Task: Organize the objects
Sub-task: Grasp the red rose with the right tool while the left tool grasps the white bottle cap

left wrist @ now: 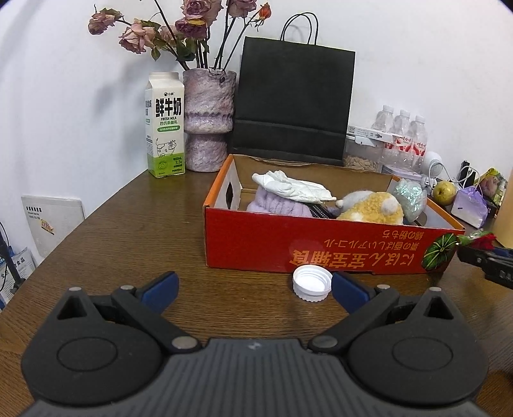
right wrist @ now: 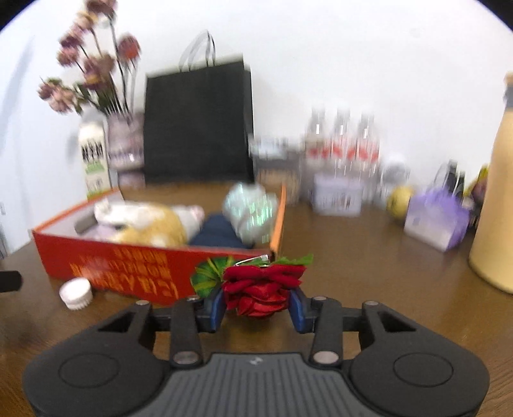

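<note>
Right gripper [right wrist: 259, 306]: blue pads sit on either side of a red fabric rose [right wrist: 261, 290] with green leaves at its top, and both pads appear to press against the petals, so the rose reads as grasped. No earlier state is recorded here. This view is motion-blurred, so fine contact detail is uncertain. The rose sits low over the brown wooden table [right wrist: 368, 266], just beside the near right corner of the red cardboard box [right wrist: 128, 272].

Left gripper [left wrist: 255, 290]: jaws spread wide, nothing between them. A white screw cap [left wrist: 312, 283] rests open side up on the table, touching or almost touching the inner face of the right-hand blue pad [left wrist: 348, 293] and lying just in front of the box's front wall.

Box contents, as seen from the left wrist: a white glove [left wrist: 293, 187] lying on a lilac knitted item [left wrist: 279, 205], a yellow and white plush toy [left wrist: 372, 208], and a shiny pale green bag [left wrist: 408, 192] at the right end.

Behind the box, against the white wall: a milk carton [left wrist: 165, 125], a mottled purple vase [left wrist: 208, 118] holding dried roses [left wrist: 179, 29], a black paper bag [left wrist: 293, 102], three water bottles [left wrist: 402, 138]. Further right: a yellow-green apple [left wrist: 444, 191] and a small lilac box [left wrist: 469, 207].
</note>
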`<state>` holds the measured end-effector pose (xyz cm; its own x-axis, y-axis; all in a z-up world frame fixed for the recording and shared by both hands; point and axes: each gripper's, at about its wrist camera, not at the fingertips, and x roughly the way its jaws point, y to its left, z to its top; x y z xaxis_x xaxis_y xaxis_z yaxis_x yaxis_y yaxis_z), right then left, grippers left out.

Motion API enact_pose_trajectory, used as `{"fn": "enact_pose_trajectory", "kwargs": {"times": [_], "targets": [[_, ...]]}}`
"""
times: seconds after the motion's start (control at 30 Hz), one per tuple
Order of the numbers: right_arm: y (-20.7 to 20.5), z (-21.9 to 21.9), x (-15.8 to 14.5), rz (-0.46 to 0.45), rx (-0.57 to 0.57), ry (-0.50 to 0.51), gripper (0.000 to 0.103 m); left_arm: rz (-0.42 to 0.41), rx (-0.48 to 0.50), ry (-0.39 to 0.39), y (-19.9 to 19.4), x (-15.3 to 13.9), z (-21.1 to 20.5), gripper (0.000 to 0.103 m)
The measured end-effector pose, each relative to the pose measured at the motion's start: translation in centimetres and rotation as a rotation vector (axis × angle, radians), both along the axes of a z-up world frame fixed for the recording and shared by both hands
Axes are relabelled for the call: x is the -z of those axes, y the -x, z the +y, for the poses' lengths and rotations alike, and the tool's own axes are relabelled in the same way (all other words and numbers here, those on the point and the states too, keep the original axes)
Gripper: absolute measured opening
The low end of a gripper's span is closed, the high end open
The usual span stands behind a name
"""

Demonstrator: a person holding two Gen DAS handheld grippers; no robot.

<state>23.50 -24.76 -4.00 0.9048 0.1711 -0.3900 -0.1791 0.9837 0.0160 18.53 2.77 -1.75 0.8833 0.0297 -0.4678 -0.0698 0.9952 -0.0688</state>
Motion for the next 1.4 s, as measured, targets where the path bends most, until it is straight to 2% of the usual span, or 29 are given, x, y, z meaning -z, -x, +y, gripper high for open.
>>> {"fn": "enact_pose_trajectory", "kwargs": {"times": [0.33, 0.47, 0.63, 0.8, 0.9, 1.07, 1.4], "targets": [[6.0, 1.8, -1.1, -0.146, -0.029, 0.041, 0.037, 0.013, 0.014, -0.008, 0.0, 0.1, -0.3, 0.103], [5.8, 1.8, -1.1, -0.136, -0.013, 0.047, 0.037, 0.035, 0.029, -0.015, -0.2, 0.5, -0.6, 0.103], [5.7, 1.5, -1.0, -0.14, 0.008, 0.04, 0.037, 0.107, 0.088, 0.002, -1.3, 1.3, -1.3, 0.103], [5.5, 1.2, -1.0, -0.146, 0.044, 0.031, 0.037, 0.189, 0.085, -0.021, -3.2, 2.4, -1.9, 0.103], [5.5, 0.9, -1.1, -0.153, 0.065, 0.023, 0.037, 0.229, 0.048, -0.023, -5.0, 2.9, -2.1, 0.103], [5.4, 0.7, -1.2, -0.157, 0.072, 0.015, 0.037, 0.23, 0.005, -0.066, -7.2, 3.2, -3.3, 0.103], [5.2, 0.7, -1.1, -0.147, 0.074, 0.02, 0.038, 0.229, 0.049, -0.07, -8.4, 3.3, -4.4, 0.103]]}}
